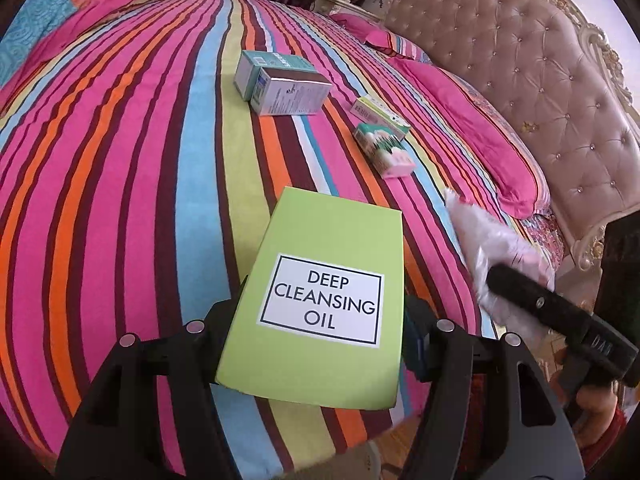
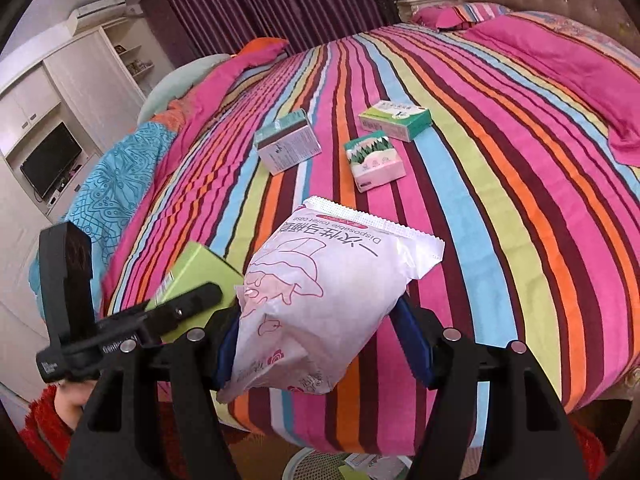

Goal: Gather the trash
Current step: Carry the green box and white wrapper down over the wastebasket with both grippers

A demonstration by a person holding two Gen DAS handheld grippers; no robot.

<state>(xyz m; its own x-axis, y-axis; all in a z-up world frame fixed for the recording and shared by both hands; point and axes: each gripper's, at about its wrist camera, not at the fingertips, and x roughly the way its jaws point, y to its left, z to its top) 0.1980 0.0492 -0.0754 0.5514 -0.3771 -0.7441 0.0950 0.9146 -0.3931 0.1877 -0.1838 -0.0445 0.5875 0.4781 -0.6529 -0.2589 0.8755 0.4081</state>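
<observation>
Green box (image 1: 320, 280) and white packet (image 2: 320, 300) aloft; three small boxes (image 2: 288, 146) on striped bed.

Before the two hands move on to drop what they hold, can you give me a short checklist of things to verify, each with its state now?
1. Left gripper holds the green box between its jaws: ok.
2. Right gripper holds the white packet between its jaws: ok.
3. The two grippers are apart, not touching each other: ok, though close.
4. Both held things are lifted off the striped bed cover: ok.
5. All trash is collected from the bed: not ok; the teal box, the green and white box and the tissue pack lie there.
6. The mesh bin below the bed edge is in reach: cannot tell.
</observation>
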